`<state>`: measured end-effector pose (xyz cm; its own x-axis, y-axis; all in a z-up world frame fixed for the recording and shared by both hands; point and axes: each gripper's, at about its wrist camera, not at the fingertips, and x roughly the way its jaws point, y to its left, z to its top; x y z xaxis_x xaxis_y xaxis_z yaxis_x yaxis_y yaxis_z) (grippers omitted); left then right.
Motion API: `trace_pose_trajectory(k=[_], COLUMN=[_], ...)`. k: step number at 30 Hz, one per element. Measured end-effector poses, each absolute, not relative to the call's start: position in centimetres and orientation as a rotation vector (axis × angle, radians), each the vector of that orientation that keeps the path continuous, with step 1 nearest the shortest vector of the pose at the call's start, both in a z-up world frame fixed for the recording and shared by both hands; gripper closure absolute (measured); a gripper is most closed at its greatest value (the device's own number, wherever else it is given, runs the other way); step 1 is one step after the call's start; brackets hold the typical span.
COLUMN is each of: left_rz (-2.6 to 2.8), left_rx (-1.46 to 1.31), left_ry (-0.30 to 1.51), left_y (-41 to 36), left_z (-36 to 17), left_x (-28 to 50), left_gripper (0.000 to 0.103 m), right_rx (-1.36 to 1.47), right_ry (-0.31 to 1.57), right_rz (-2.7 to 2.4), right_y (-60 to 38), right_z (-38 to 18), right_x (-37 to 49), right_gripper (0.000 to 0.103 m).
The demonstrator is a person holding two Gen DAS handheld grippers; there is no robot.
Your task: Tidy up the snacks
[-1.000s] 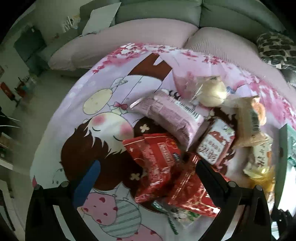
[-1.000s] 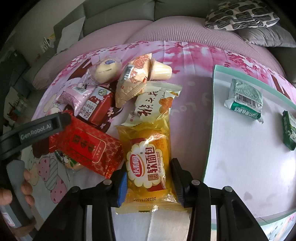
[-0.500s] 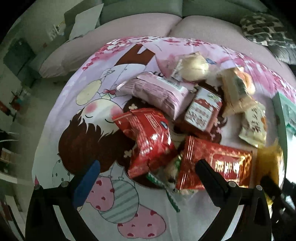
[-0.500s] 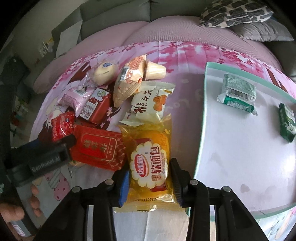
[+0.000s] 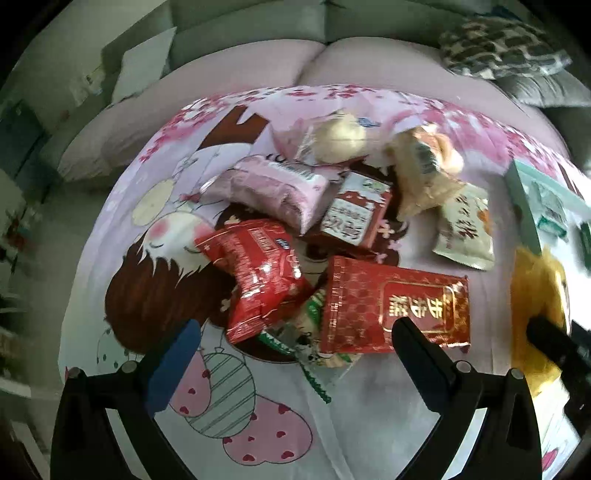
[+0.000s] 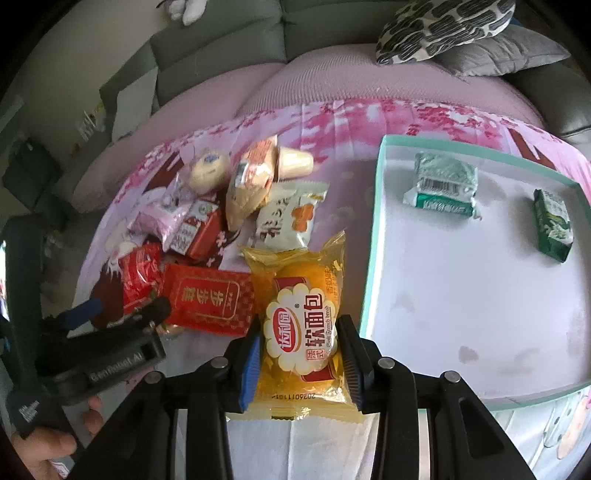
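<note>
My right gripper (image 6: 301, 339) is shut on a yellow soft-bread packet (image 6: 301, 325), held above the cloth just left of the white tray (image 6: 373, 236). The packet also shows at the right edge of the left wrist view (image 5: 535, 288). Two green snack packs (image 6: 441, 184) (image 6: 552, 225) lie in the tray. My left gripper (image 5: 295, 343) is open and empty above a pile of snacks: a flat red packet (image 5: 391, 302), a crinkled red bag (image 5: 258, 273), a pink bag (image 5: 280, 188) and a red-and-white carton (image 5: 354, 214).
A cream rice-cracker packet (image 5: 465, 229), a round bun (image 5: 340, 136) and an orange-beige packet (image 5: 424, 166) lie behind the pile. The cartoon cloth (image 5: 258, 424) covers the table. A grey sofa with a patterned cushion (image 6: 443, 26) stands behind.
My right gripper has lifted the yellow packet and pulled back slightly. My left gripper has drawn back and up from the pile, so more snacks show; it stays open.
</note>
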<state>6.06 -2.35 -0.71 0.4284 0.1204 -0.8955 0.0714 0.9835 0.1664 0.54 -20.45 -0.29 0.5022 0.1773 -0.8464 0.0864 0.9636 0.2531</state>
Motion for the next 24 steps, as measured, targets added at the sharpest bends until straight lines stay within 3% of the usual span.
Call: trace_pose_trajectory(k=[15, 24], left_rz=[-0.063, -0.037], left_rx=[0.513, 0.586], left_ry=[1.176, 1.059], left_y=[-7.5, -8.6], left_z=[-4.2, -2.6], left_x=[5.1, 5.4], left_gripper=[0.0, 0.0], right_rx=[0.349, 0.387], right_ry=[1.002, 1.003], right_rz=[0.049, 0.035], right_y=[-22.4, -23.5], right_z=[1.2, 1.1], right_x=[0.0, 0.0], right_gripper=[0.062, 0.062])
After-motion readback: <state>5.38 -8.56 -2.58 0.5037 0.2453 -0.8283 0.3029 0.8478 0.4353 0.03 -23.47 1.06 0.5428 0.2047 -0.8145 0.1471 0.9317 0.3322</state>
